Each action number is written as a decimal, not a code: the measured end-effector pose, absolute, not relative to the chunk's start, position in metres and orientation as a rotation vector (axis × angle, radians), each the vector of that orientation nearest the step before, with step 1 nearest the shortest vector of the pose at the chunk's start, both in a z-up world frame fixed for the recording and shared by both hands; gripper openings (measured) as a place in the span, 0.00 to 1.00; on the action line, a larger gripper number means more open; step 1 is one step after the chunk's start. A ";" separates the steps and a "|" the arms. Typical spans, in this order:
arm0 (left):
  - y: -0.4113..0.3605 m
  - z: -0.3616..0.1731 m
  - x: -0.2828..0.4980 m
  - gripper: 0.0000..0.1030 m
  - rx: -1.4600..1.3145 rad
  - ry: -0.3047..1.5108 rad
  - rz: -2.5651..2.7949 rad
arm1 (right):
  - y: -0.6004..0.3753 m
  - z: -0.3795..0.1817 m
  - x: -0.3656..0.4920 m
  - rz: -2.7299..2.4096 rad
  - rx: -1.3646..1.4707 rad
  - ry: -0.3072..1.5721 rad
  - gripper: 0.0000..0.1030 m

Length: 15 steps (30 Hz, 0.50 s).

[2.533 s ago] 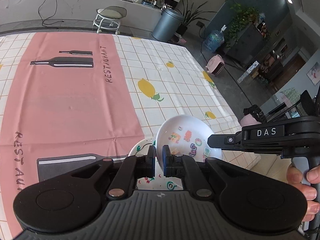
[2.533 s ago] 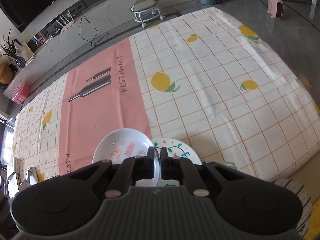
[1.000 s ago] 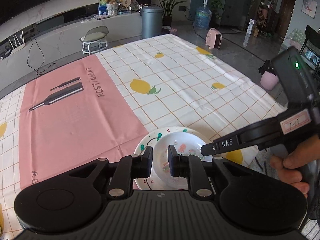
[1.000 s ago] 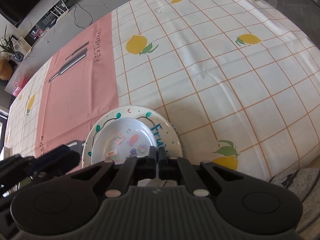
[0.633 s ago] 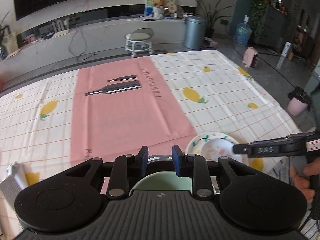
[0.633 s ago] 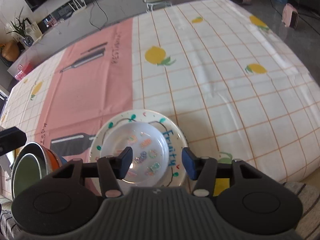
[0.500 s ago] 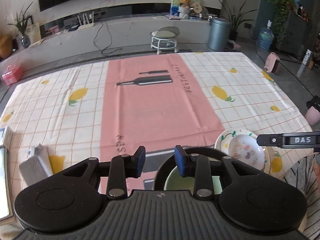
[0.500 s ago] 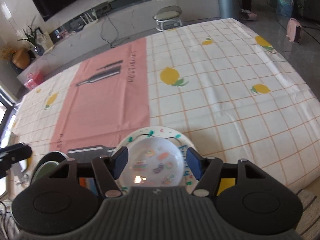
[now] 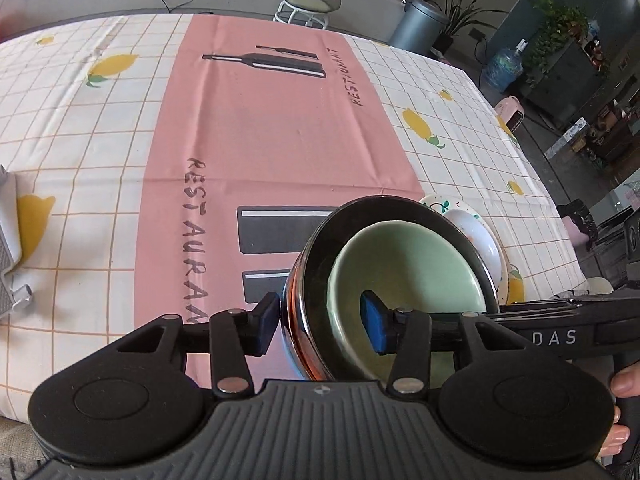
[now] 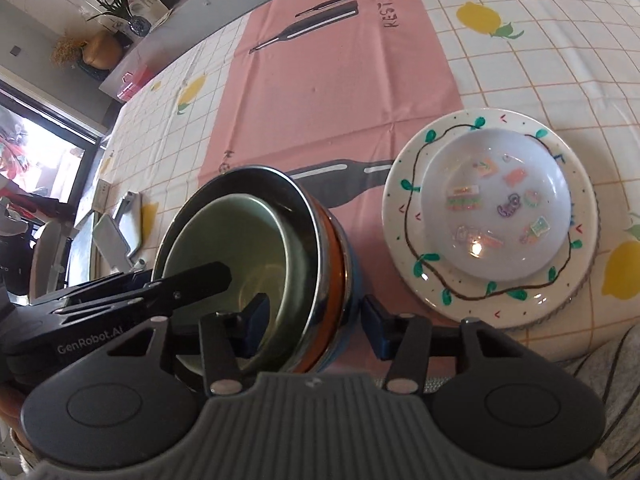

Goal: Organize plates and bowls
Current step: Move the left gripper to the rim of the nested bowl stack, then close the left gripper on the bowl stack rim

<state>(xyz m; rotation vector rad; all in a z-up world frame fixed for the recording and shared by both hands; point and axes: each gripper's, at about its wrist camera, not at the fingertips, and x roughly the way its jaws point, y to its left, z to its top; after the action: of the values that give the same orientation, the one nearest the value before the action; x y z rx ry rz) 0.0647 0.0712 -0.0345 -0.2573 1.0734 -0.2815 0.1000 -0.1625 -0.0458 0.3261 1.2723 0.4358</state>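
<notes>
A stack of bowls stands at the table's near edge: a pale green bowl [image 9: 404, 268] nested inside a dark metal bowl [image 9: 316, 248] with an orange band. My left gripper [image 9: 320, 320] is open, its fingers straddling the stack's left wall. My right gripper [image 10: 310, 320] is open, its fingers straddling the stack's right wall [image 10: 332, 248]. To the right, a small white bowl with stickers [image 10: 496, 204] sits on a decorated white plate [image 10: 404, 208]. The plate and bowl also show behind the stack in the left wrist view [image 9: 484, 236].
The tablecloth has a pink centre strip [image 9: 272, 128] and a lemon-check pattern. A grey object [image 9: 8, 240] lies at the left edge, also seen in the right wrist view [image 10: 116, 232]. A stool [image 9: 310, 4] and a bin [image 9: 420, 28] stand beyond the table.
The right gripper let go of the sticker bowl on the plate and opened. Both grippers moved left to the nested bowl stack, and both now straddle its rim.
</notes>
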 end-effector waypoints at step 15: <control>0.104 -0.059 0.075 0.55 -0.513 1.157 -0.263 | -0.146 -0.055 0.116 0.437 0.325 1.294 0.45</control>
<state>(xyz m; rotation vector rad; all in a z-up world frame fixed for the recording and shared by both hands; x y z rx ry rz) 0.0748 0.1037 -0.0593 -0.5134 1.1571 -0.2626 0.1162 -0.1459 -0.0547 0.3251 1.2944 0.4374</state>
